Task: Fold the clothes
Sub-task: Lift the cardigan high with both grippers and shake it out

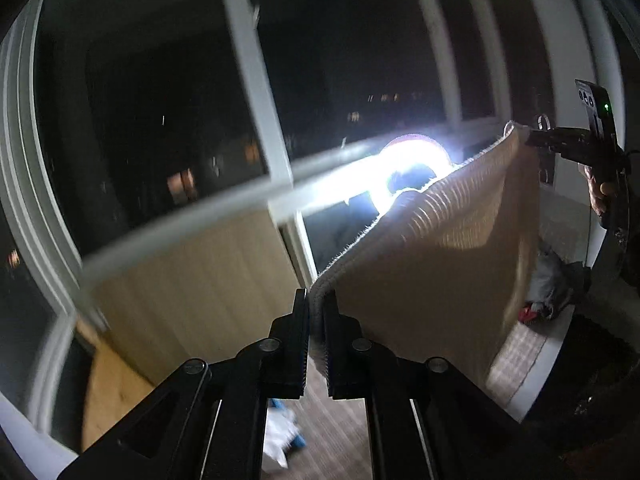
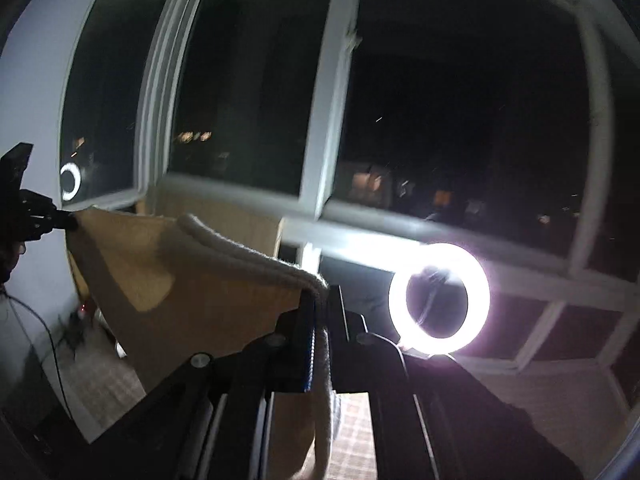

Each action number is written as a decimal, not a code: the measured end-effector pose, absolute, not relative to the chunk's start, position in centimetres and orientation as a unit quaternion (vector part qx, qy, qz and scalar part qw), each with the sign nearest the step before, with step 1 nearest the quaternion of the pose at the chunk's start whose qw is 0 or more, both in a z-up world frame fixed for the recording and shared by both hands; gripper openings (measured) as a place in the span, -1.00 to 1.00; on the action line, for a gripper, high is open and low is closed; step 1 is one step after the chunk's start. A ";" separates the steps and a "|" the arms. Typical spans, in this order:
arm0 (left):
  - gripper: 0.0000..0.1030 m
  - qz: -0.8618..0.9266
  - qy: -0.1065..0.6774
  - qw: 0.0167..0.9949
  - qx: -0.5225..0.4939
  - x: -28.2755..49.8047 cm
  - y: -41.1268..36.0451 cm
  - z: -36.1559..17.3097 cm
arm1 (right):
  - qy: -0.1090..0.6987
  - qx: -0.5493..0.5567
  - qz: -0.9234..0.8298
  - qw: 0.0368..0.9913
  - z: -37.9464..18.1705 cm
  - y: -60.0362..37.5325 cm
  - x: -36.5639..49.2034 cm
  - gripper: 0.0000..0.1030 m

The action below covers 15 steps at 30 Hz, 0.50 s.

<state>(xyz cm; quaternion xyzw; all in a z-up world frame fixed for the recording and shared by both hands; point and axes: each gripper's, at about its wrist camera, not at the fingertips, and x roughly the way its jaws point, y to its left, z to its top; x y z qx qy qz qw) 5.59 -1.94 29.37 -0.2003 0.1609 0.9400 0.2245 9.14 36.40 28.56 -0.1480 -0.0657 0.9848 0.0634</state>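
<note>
A beige knitted garment point(image 1: 440, 256) with a ribbed, corded edge hangs stretched in the air between both grippers. In the left wrist view my left gripper point(image 1: 317, 300) is shut on one end of that edge. My right gripper point(image 1: 530, 136) shows far off at the upper right, pinching the other end, with a person's hand behind it. In the right wrist view my right gripper point(image 2: 322, 300) is shut on the thick edge of the garment point(image 2: 192, 280), which drapes down to the left. There my left gripper point(image 2: 72, 222) holds the far corner at the left edge.
A lit ring light point(image 2: 440, 298) glares in front of a large dark window with white frames point(image 2: 320, 160). In the left wrist view it glares just behind the garment's edge as ring light point(image 1: 412, 160). Patterned floor point(image 1: 328, 432) lies below, with white and blue items point(image 1: 280, 436) and a heap of clothes point(image 1: 552, 280).
</note>
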 end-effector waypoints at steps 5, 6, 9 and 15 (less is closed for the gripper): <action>-0.89 0.945 0.191 0.220 -0.150 7.4 -0.9 34.3 | -0.093 -0.115 0.982 0.119 32.2 34.6 12.3 -0.89; -0.89 0.945 0.200 0.217 -0.143 7.5 -0.7 35.1 | -0.092 -0.113 0.981 0.125 32.7 34.6 12.5 -0.89; -0.88 0.943 0.213 0.213 -0.144 6.2 -0.2 35.7 | -0.098 -0.122 0.977 0.142 33.2 35.0 11.9 -0.89; -0.87 0.929 0.210 0.204 -0.224 -3.2 1.0 29.9 | -0.091 -0.203 0.964 0.144 26.9 38.1 1.8 -0.89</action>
